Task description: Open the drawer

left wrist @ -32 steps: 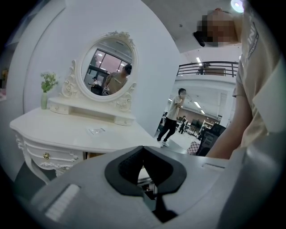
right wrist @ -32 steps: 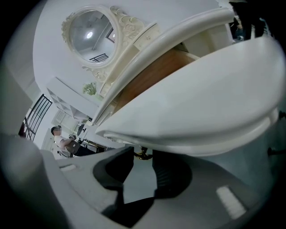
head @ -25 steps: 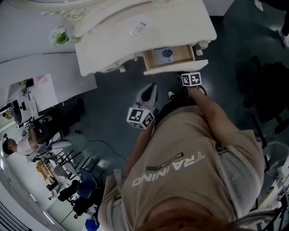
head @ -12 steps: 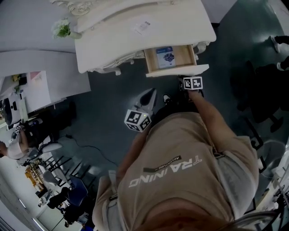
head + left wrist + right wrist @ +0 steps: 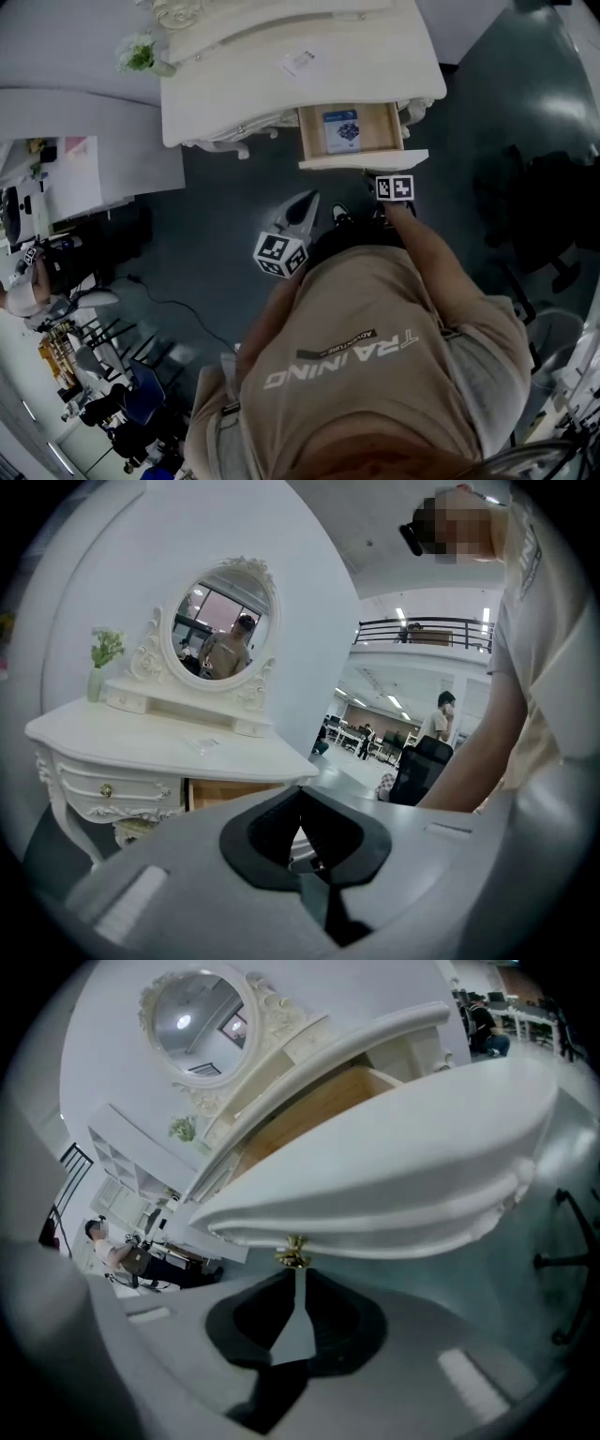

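The white dressing table (image 5: 234,89) has its right-hand drawer (image 5: 364,159) pulled out, showing a wooden inside with a blue-and-white packet (image 5: 339,128). My right gripper (image 5: 377,176) sits just in front of the drawer front (image 5: 403,1176). Its jaws are closing, with a narrow gap still between them. The small gold knob (image 5: 293,1253) stands just past the tips of the right gripper (image 5: 296,1271), not pressed between them. My left gripper (image 5: 312,195) hangs lower left, apart from the drawer. In its own view the left gripper (image 5: 300,792) looks shut and empty.
An oval mirror (image 5: 225,635) and a vase of flowers (image 5: 141,54) stand on the dressing table's top. A white desk (image 5: 94,141) lies to the left, and a black office chair (image 5: 544,216) stands on the dark floor to the right. People sit far left.
The drawer stays open about as far as before. My right gripper has drawn slightly back from the drawer front. The left gripper has drifted a little along the floor side.
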`<state>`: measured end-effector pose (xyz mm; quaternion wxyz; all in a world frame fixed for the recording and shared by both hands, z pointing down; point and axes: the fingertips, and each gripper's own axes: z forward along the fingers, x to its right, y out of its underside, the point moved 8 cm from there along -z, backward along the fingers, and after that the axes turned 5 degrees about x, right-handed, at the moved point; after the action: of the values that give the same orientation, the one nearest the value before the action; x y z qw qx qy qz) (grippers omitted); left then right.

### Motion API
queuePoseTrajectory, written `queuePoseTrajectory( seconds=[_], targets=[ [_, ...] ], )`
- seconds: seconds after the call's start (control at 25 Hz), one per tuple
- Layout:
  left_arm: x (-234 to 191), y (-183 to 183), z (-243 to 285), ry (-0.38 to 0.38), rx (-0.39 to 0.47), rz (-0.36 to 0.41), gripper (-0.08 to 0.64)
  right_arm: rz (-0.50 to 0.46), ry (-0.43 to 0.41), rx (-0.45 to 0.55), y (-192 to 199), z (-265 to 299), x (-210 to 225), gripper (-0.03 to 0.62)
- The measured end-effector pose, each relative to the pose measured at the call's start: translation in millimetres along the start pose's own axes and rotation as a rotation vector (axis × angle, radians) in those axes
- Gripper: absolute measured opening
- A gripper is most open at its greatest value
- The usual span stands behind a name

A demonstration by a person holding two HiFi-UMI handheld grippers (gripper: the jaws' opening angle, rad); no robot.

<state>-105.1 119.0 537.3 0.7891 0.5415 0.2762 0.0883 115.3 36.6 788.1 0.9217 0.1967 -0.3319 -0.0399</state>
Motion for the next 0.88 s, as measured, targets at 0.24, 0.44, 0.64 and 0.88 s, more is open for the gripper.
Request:
queuePoseTrajectory(
  seconds=[0.24, 0.44, 0.64, 0.88],
  targets=[
    [25, 3, 20, -0.033, -0.014, -0.008, 0.006, -0.133, -0.141, -0.006, 4, -27, 4, 0.035],
    [41, 10, 37, -0.032, 0.009, 0.012, 0.006, -0.326, -0.235, 0.087, -5, -73, 5, 0.003],
    [55, 1, 27, -0.003, 0.009, 0.074, 0.006, -0.394, -0.226, 0.185, -21, -140, -25, 0.003],
    [63, -41, -3, -0.011, 0.071, 0.173, 0.006, -0.514, -0.246, 0.38, -47, -216, -100, 0.003]
  ],
)
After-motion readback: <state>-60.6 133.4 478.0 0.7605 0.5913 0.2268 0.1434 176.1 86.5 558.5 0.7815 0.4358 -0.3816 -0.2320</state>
